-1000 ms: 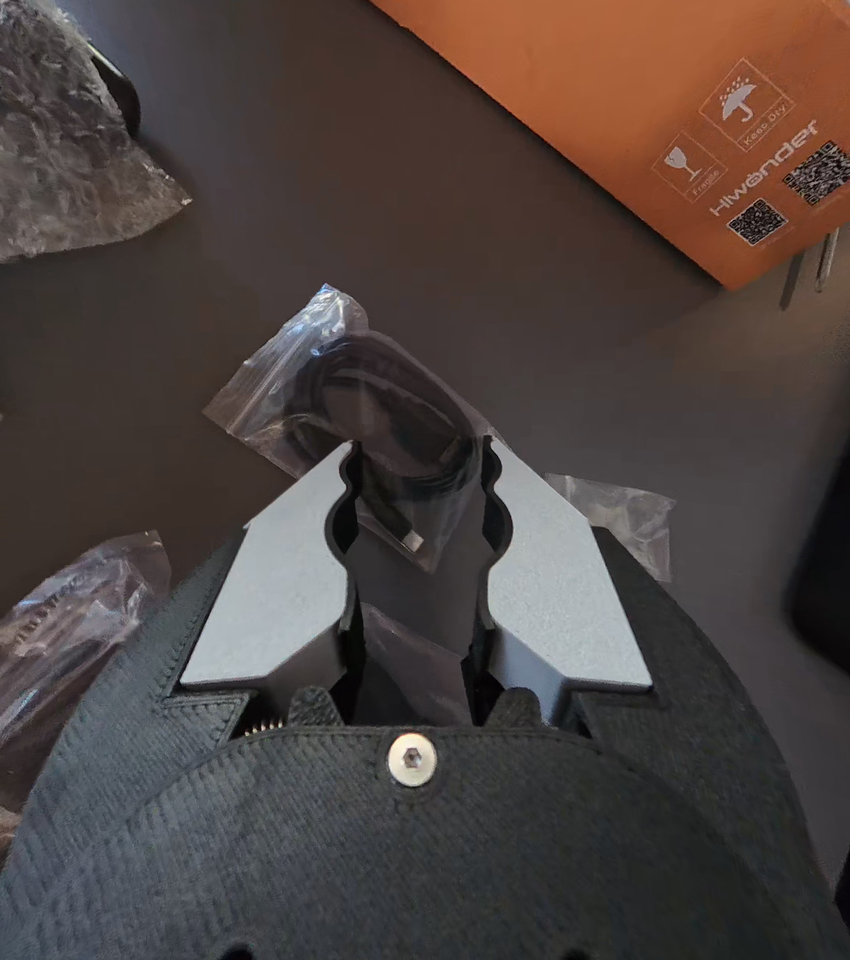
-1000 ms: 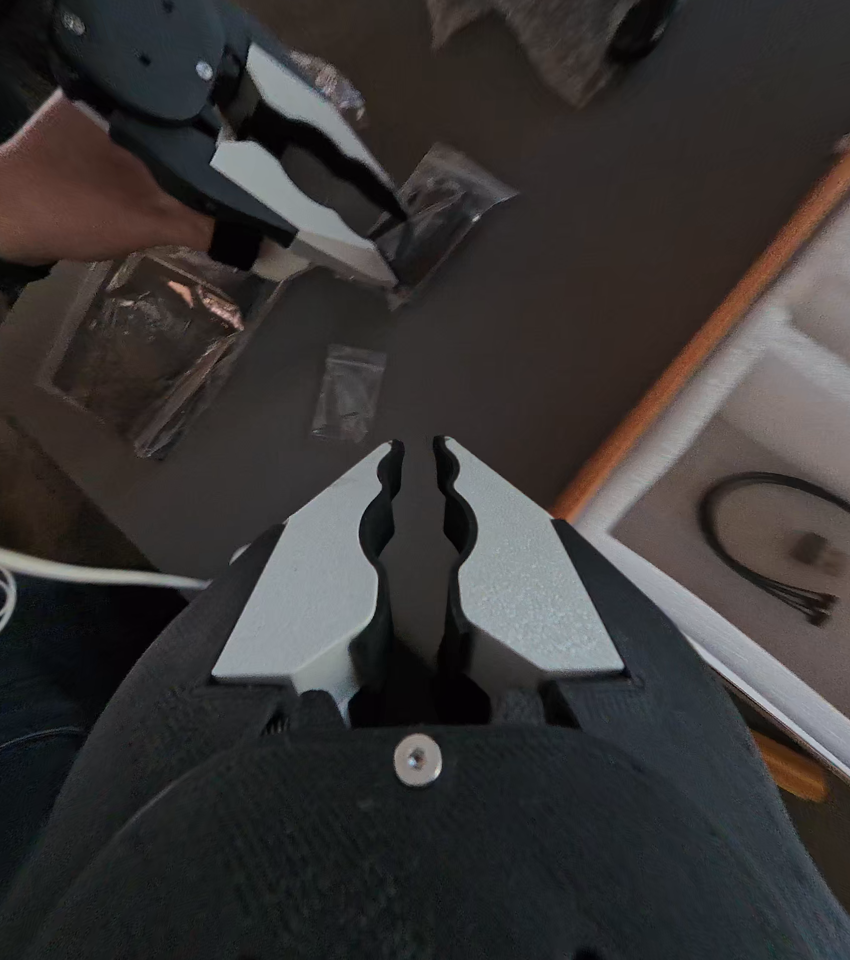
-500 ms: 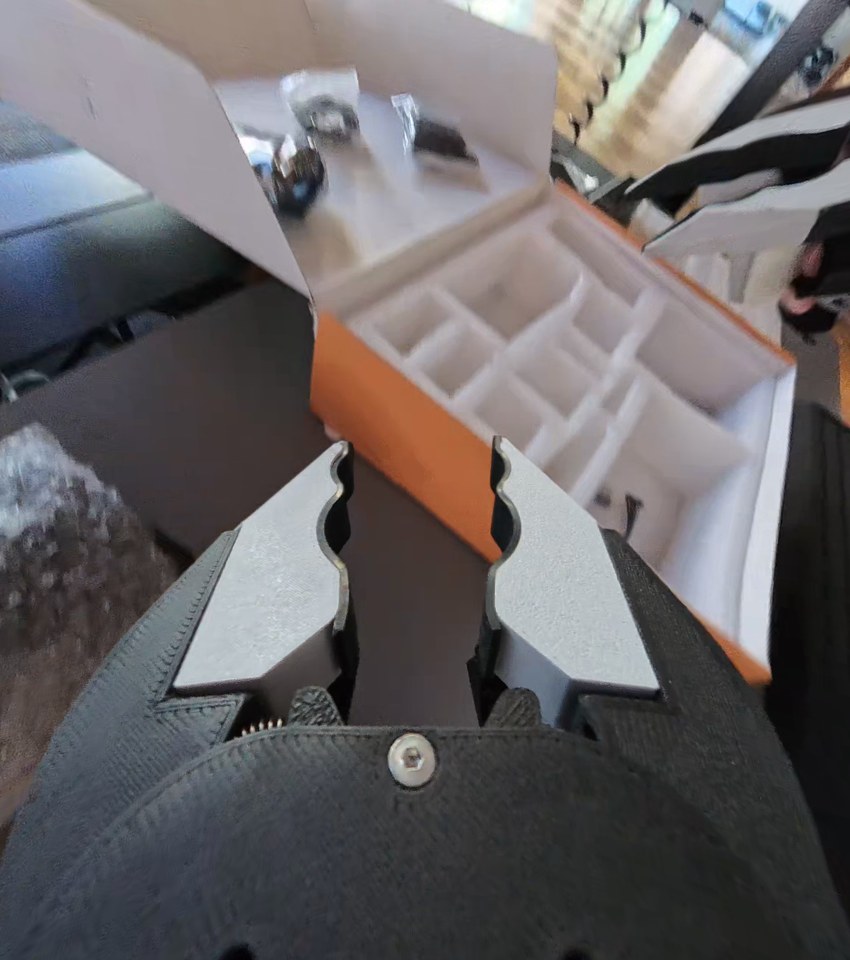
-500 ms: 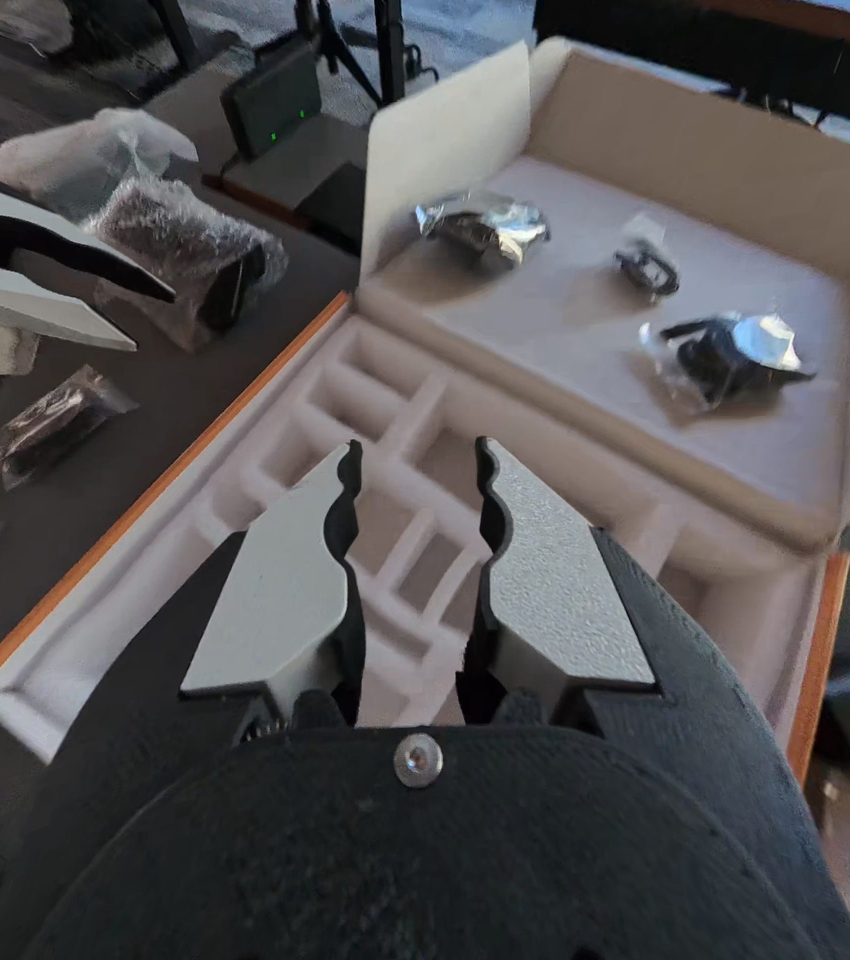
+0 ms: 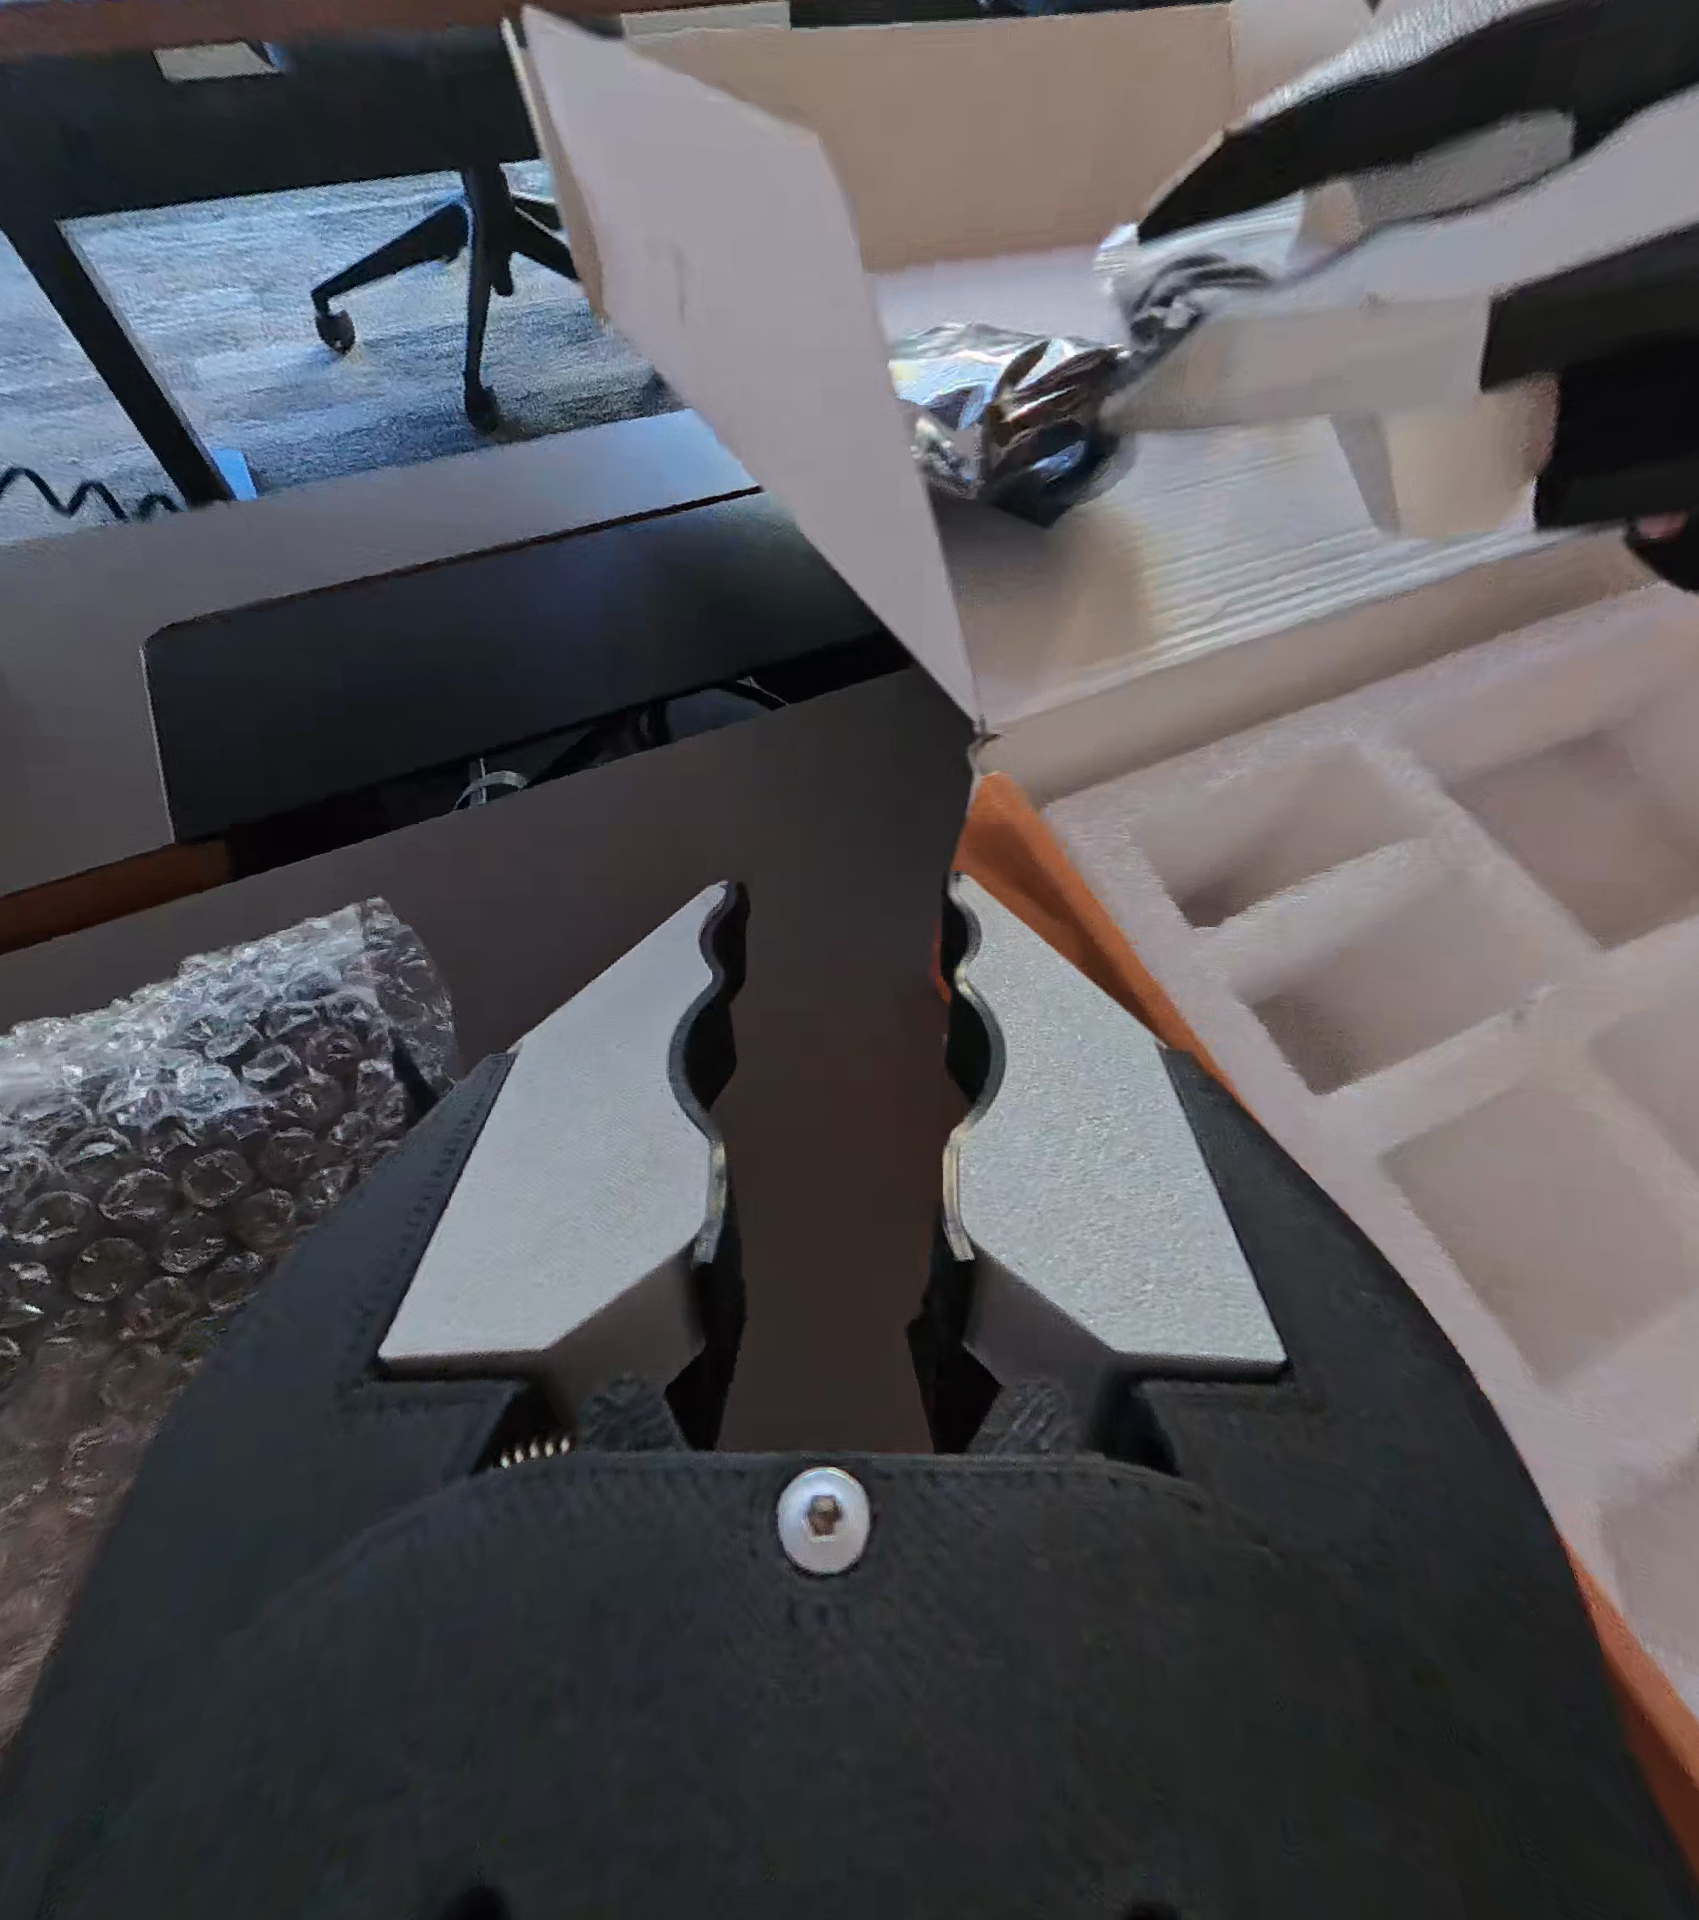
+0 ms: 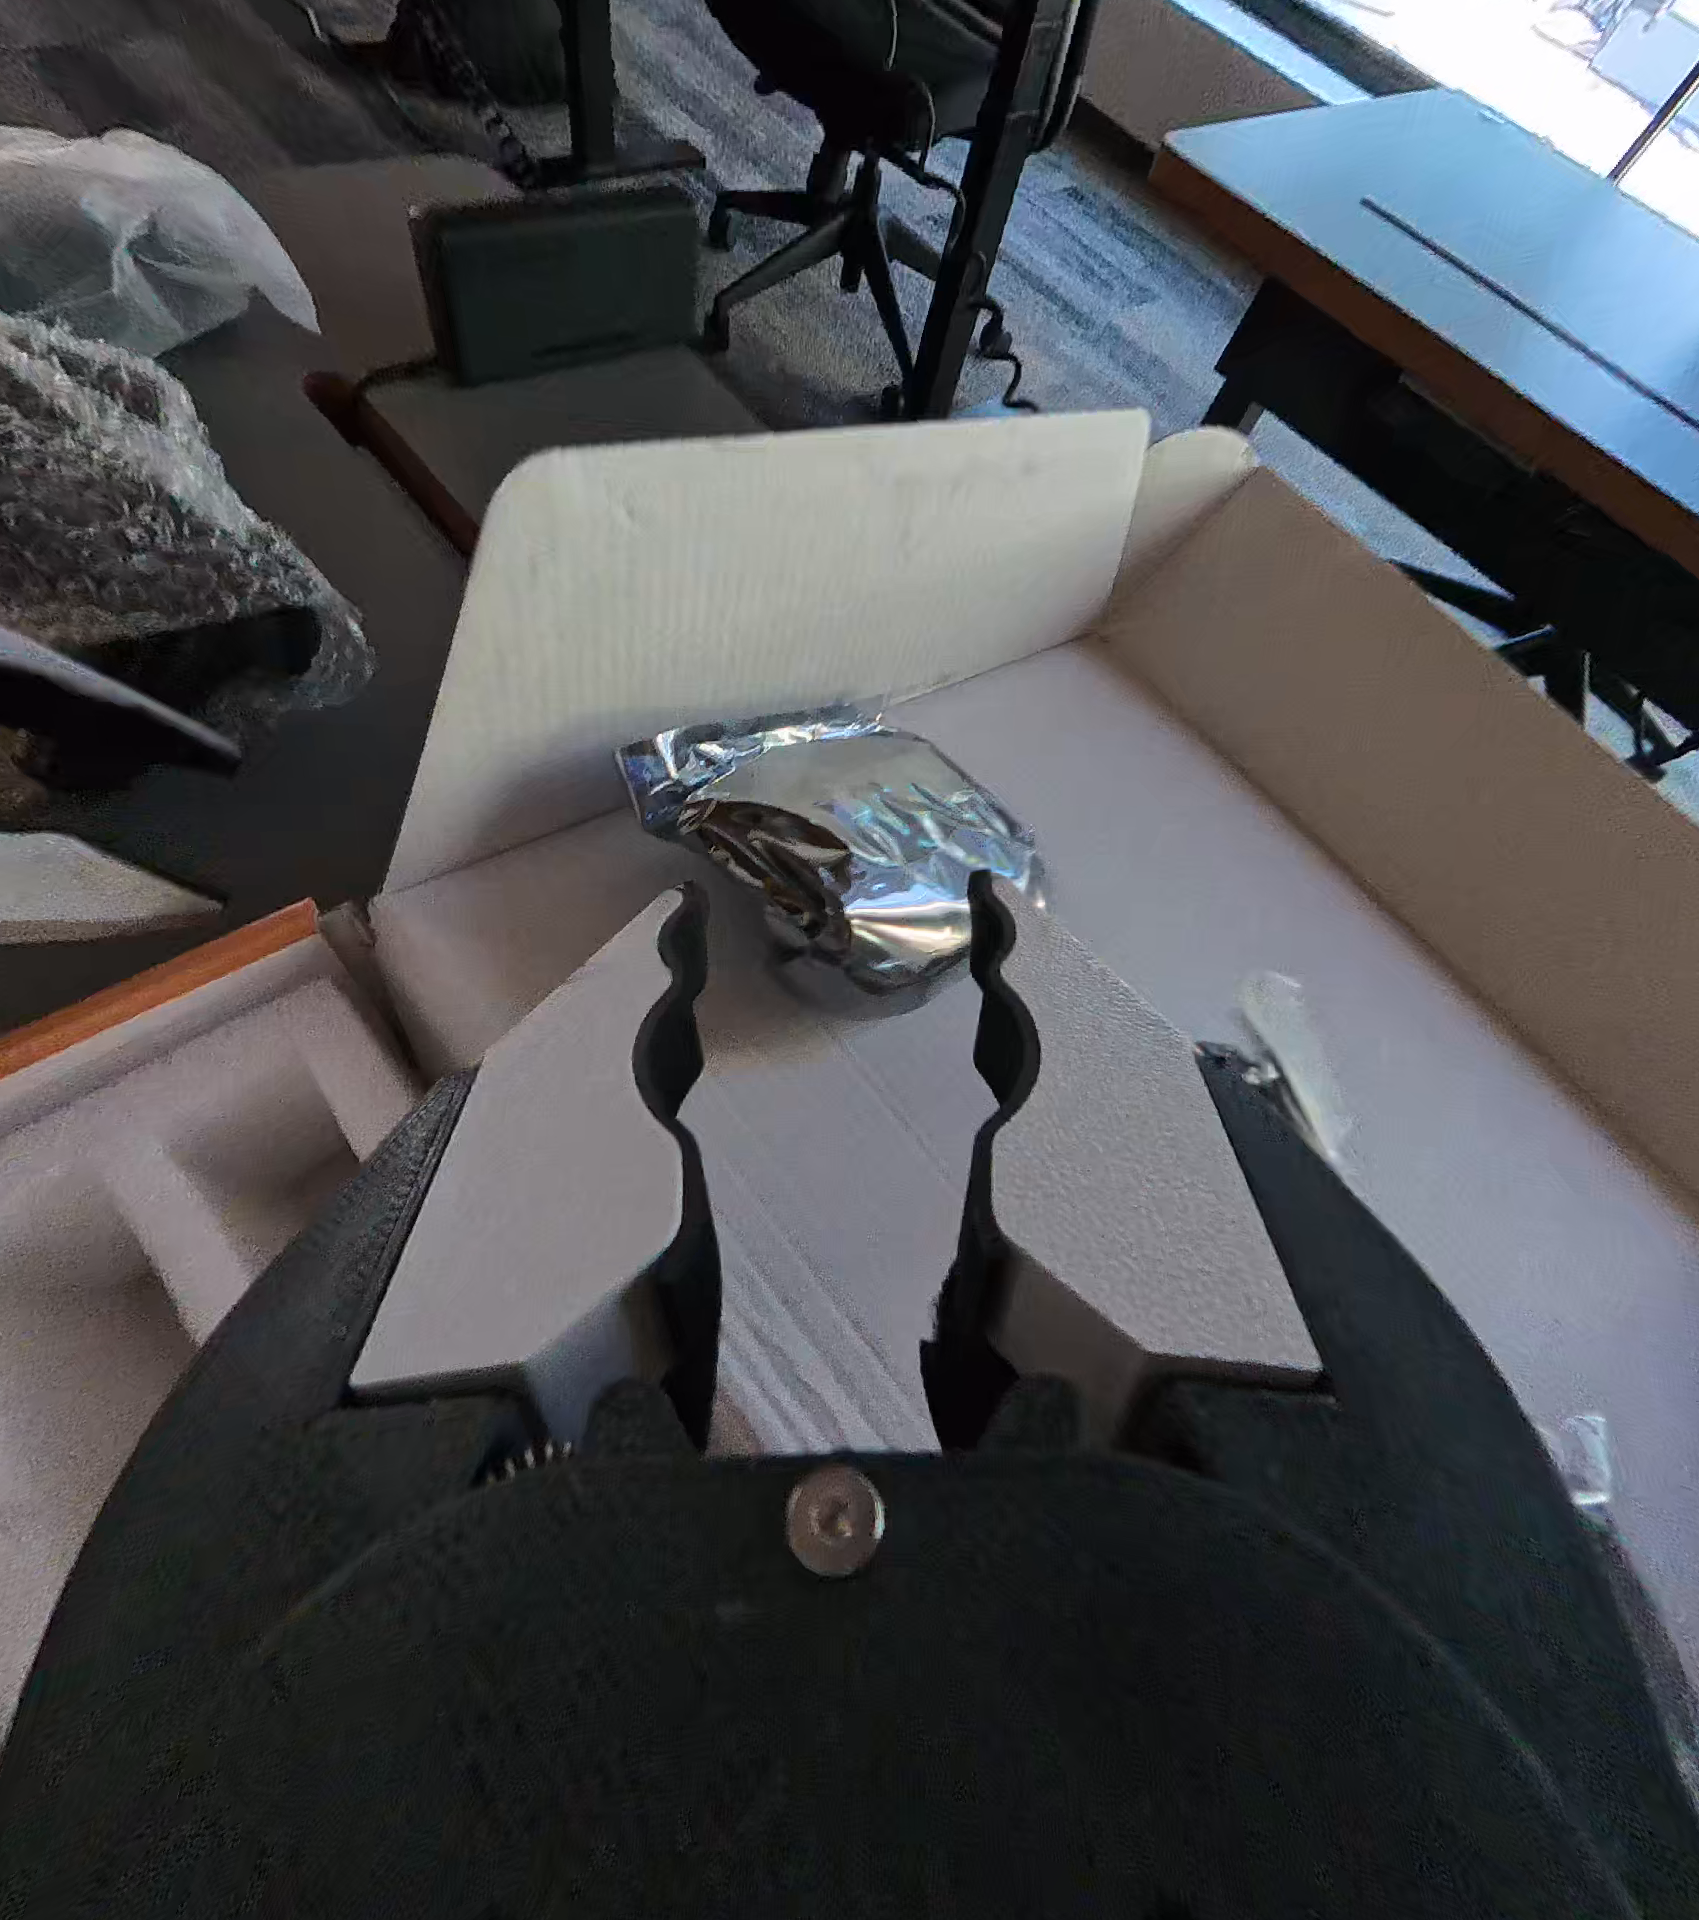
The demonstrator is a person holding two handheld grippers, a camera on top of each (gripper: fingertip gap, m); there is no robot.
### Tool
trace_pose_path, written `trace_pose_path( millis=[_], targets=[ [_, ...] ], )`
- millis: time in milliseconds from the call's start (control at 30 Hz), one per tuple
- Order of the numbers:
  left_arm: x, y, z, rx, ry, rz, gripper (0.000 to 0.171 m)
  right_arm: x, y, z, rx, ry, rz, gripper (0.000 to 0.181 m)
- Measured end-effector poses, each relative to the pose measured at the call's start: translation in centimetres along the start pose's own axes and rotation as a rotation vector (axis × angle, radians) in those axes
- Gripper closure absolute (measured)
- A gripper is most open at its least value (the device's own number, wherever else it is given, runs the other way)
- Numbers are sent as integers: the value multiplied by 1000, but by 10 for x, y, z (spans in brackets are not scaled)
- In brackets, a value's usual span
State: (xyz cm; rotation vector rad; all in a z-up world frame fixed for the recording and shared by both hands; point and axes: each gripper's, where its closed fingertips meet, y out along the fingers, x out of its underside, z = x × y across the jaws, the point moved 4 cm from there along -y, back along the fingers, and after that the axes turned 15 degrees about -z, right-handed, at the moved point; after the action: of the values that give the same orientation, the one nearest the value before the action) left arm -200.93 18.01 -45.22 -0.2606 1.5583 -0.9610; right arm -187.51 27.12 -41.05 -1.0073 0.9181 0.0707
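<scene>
Right gripper [image 6: 829,899]: jaws wide apart, holding nothing, over the white lid [image 6: 1240,1039] of the open box, a crinkled foil packet [image 6: 855,831] just ahead at 12 o'clock. Left gripper [image 5: 840,914]: jaws parted, empty, above the dark surface [image 5: 616,831]; bubble wrap [image 5: 149,1091] at 9 o'clock, foam tray [image 5: 1447,987] at 3 o'clock.

The left wrist view looks forward along its own tongs [image 5: 837,914] from low over the dark table [image 5: 533,894], facing the corner of the open box [image 5: 1021,831] close by. The right wrist view looks down along its tongs [image 6: 829,894] from close above the box lid's white floor [image 6: 1188,831]. Both share the silver foil bag [image 5: 1006,416] [image 6: 855,831] and the bubble-wrapped bundle [image 5: 128,1122] [image 6: 86,520].
</scene>
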Motion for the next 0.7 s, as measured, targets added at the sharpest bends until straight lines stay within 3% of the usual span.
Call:
trace_pose_path(
  millis=[67, 167, 233, 300, 367, 500, 600, 700],
  targets=[
    [-7, -6, 6, -30, 63, 16, 140, -1, -16, 17, 35, 32, 59, 134],
    [-18, -9, 11, -16, 131, 19, 136, 28, -40, 68, 111, 93, -5, 131],
    [-25, -12, 11, -2, 140, 12, 134, 38, -47, 93, -4, 164, -22, 120],
    [-31, -18, 11, 14, 129, 28, 134, 40, -33, 107, -88, 180, -93, 117],
    [-35, -22, 11, 25, 121, 38, 135, 45, -8, 112, -85, 100, -214, 125],
    [-41, -27, 10, 25, 133, 44, 139, 49, 21, 112, -100, 64, -345, 169],
    [-41, -32, 8, 27, 155, 32, 141, 46, 19, 123, -144, 151, -319, 175],
    [-41, -40, 2, 31, 152, 29, 143, 34, 6, 131, -351, 349, -193, 175]
  ],
)
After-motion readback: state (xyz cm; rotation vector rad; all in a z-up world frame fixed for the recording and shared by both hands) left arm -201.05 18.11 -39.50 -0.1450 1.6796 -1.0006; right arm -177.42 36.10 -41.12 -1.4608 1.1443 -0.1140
